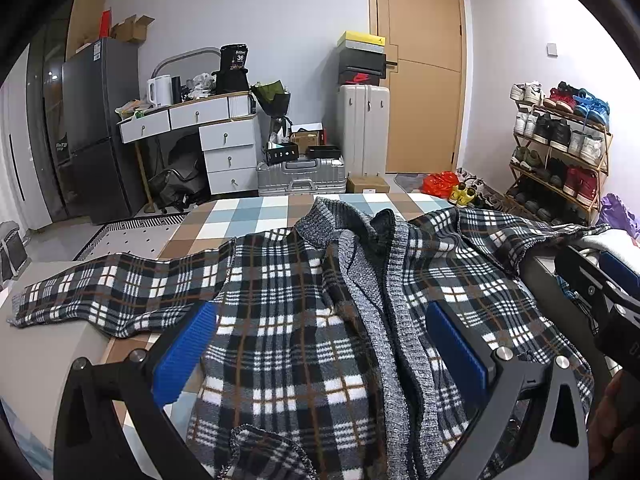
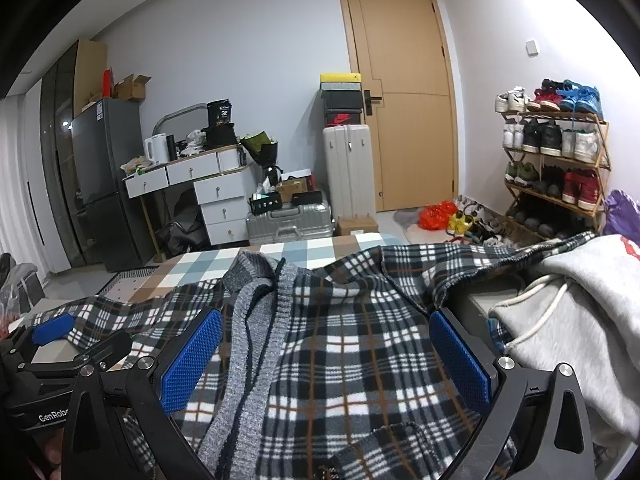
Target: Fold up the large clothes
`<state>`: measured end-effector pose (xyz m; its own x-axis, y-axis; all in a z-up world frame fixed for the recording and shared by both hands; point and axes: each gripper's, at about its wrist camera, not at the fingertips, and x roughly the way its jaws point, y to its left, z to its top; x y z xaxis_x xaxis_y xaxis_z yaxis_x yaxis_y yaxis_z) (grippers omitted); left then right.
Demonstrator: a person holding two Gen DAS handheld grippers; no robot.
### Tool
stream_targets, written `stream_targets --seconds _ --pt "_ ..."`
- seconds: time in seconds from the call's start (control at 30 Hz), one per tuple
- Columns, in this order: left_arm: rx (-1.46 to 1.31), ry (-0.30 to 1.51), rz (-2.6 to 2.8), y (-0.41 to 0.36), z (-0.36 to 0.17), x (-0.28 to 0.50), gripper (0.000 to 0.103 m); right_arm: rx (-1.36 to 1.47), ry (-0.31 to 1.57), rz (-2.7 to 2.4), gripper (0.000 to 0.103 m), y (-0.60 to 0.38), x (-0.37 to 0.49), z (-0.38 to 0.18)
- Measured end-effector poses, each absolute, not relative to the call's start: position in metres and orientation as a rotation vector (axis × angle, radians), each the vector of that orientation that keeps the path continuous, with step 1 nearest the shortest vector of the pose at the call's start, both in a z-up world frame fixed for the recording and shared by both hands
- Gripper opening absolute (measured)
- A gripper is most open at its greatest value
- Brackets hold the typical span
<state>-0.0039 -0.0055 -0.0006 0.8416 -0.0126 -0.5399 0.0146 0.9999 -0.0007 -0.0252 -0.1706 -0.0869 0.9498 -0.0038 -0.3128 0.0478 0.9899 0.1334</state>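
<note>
- A plaid cardigan (image 1: 288,320) with grey knitted front bands is lying spread face-up across a bed covered in a checked sheet (image 1: 248,216), its collar pointing toward the far end of the room.
- One sleeve (image 1: 100,292) is stretching out flat to the left; the other sleeve (image 2: 500,256) is draping off to the right beside a grey hoodie (image 2: 580,320).
- The left gripper (image 1: 320,344) is hovering over the cardigan's lower body, its blue pads (image 1: 184,356) standing wide apart and grasping nothing.
- The right gripper (image 2: 324,356) is likewise hanging released above the right half of the garment, jaws spread, nothing between them.
- The two tools are sitting close beside each other, each showing at the edge of the other's view.
- A shoe rack (image 2: 556,160) is standing by the door (image 2: 408,92) beyond the bed.
</note>
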Motion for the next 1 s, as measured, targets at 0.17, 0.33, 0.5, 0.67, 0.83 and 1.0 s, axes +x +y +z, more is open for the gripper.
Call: stream_targets --seconds 0.17,0.33,0.5,0.67,0.83,1.0 --pt "0.004 0.571 -0.016 -0.0045 -0.0004 -0.0039 0.102 0.144 0.324 -0.021 0.103 -0.1707 -0.0244 -0.0871" --pt "0.005 0.571 -0.016 -0.0051 -0.0007 -0.004 0.102 0.164 0.332 -0.015 0.103 -0.1726 -0.0233 -0.0878" --pt "0.004 0.57 -0.015 -0.0049 -0.0006 -0.0043 0.102 0.141 0.329 -0.03 0.103 -0.1703 -0.0232 -0.0884" --pt "0.018 0.559 -0.011 -0.005 -0.0006 -0.0051 0.102 0.139 0.337 -0.024 0.103 -0.1689 -0.0217 -0.0895" --pt "0.023 0.557 -0.009 -0.0067 -0.0015 -0.006 0.102 0.125 0.342 -0.021 0.103 -0.167 -0.0216 -0.0897" --pt "0.026 0.557 -0.009 -0.0071 -0.0015 -0.006 0.102 0.132 0.344 -0.023 0.103 -0.1676 -0.022 -0.0898"
